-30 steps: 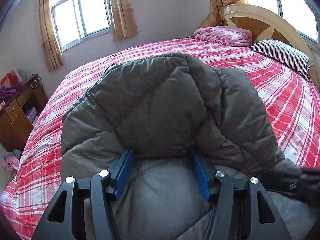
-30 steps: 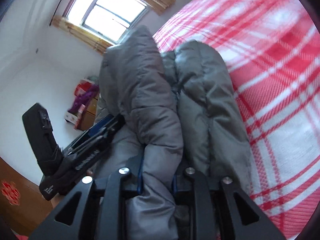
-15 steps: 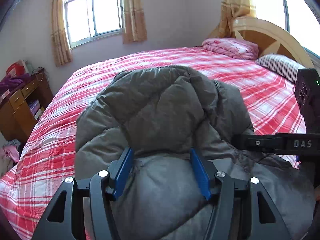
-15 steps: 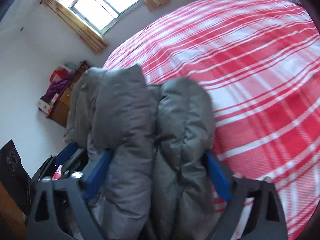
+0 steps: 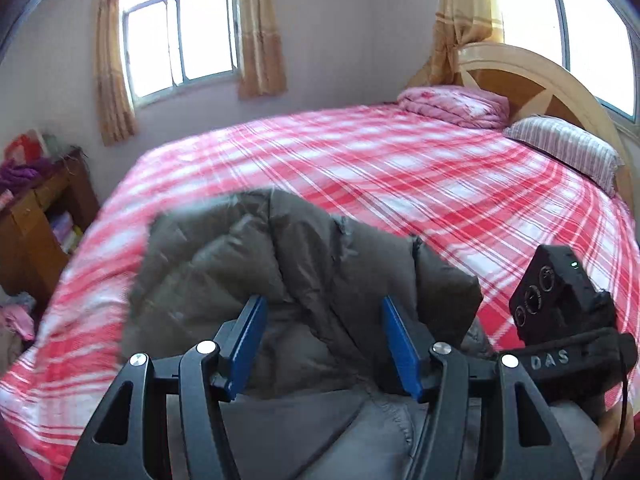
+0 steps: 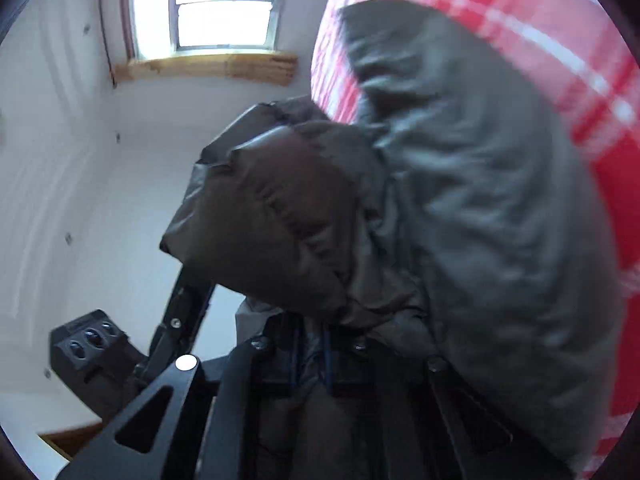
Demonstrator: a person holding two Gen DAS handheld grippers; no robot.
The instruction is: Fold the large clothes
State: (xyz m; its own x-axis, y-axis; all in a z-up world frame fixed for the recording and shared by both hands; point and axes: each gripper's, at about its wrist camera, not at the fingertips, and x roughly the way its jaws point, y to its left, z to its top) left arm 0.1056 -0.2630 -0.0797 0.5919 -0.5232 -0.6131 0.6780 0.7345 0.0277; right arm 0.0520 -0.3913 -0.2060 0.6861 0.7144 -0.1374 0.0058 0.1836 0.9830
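Note:
A puffy grey down jacket (image 5: 304, 276) lies bunched at the near edge of the bed (image 5: 400, 168) with its red plaid cover. My left gripper (image 5: 322, 344) is open, its blue pads on either side of a jacket fold. In the right wrist view the jacket (image 6: 480, 208) fills most of the frame, lifted and bulging. My right gripper (image 6: 312, 364) is shut on a fold of the jacket, its blue pads close together. The right gripper also shows in the left wrist view (image 5: 560, 332), at the jacket's right side.
A pink folded quilt (image 5: 452, 106) and a striped pillow (image 5: 560, 148) lie at the wooden headboard (image 5: 532, 80). A wooden cabinet (image 5: 36, 220) with clutter stands left of the bed. Curtained windows (image 5: 180, 48) are in the far wall.
The right gripper, open around the jacket half a second ago, has closed on a fold and tilted. The left gripper has pulled back and up, so more of the bed shows beyond the jacket.

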